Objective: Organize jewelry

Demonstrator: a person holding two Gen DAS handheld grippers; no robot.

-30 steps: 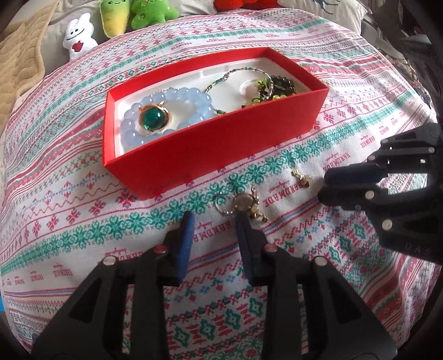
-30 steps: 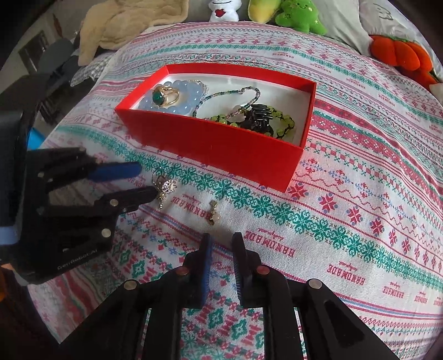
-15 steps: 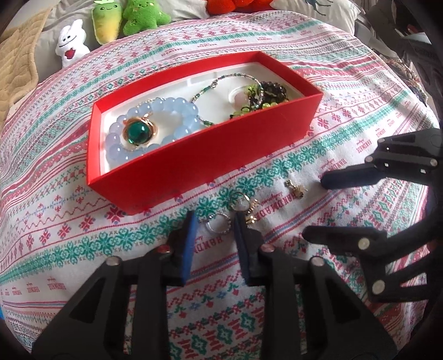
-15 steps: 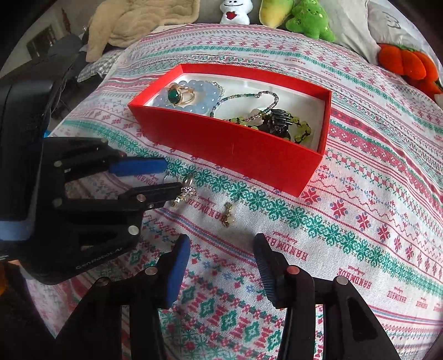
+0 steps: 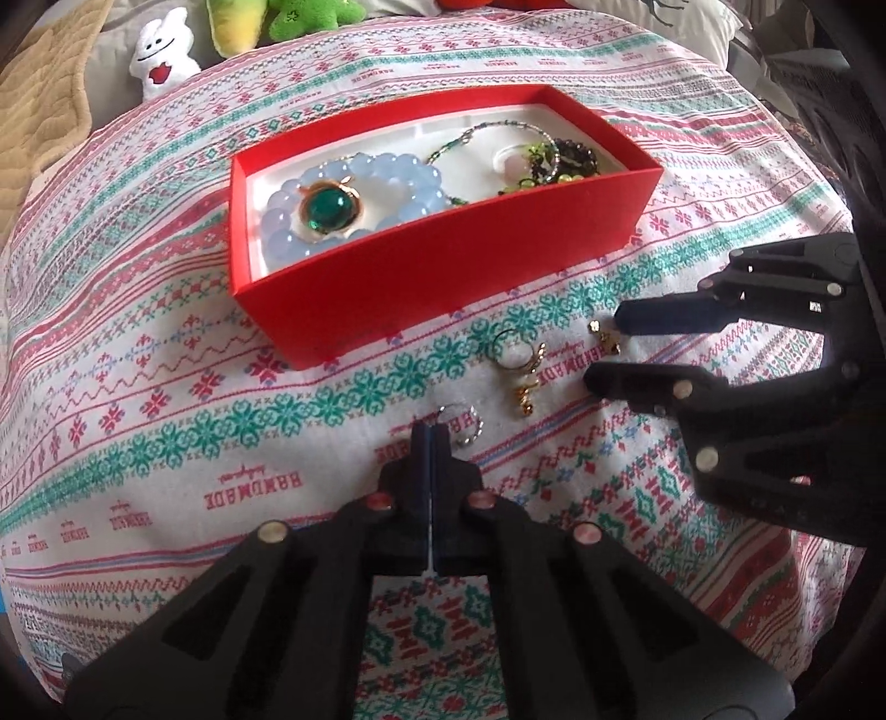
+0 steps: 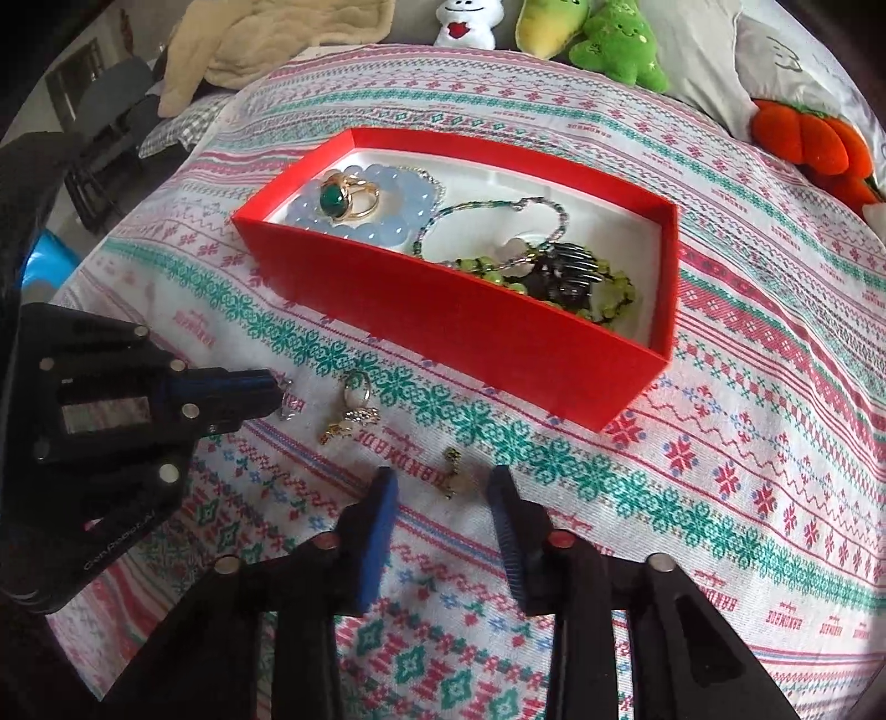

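I'm pinching the thin, slippery silver ring [image 5: 462, 425] by its rim with my left gripper [image 5: 431, 437], jaws pressed together, while my right gripper [image 6: 443, 487] is closing around the tiny, light gold earring [image 6: 451, 472].

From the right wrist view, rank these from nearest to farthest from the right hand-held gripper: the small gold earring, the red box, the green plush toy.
Right hand-held gripper, jaws closing:
1. Small gold earring, on the cloth between the fingertips, not yet pinched.
2. Red box, just beyond, middle of the bed.
3. Green plush toy, at the far edge, upper right.

Matt red cardboard box [image 5: 443, 266] on woven patterned cloth [image 5: 166, 432]; glossy glass-like beads [image 5: 398, 183].
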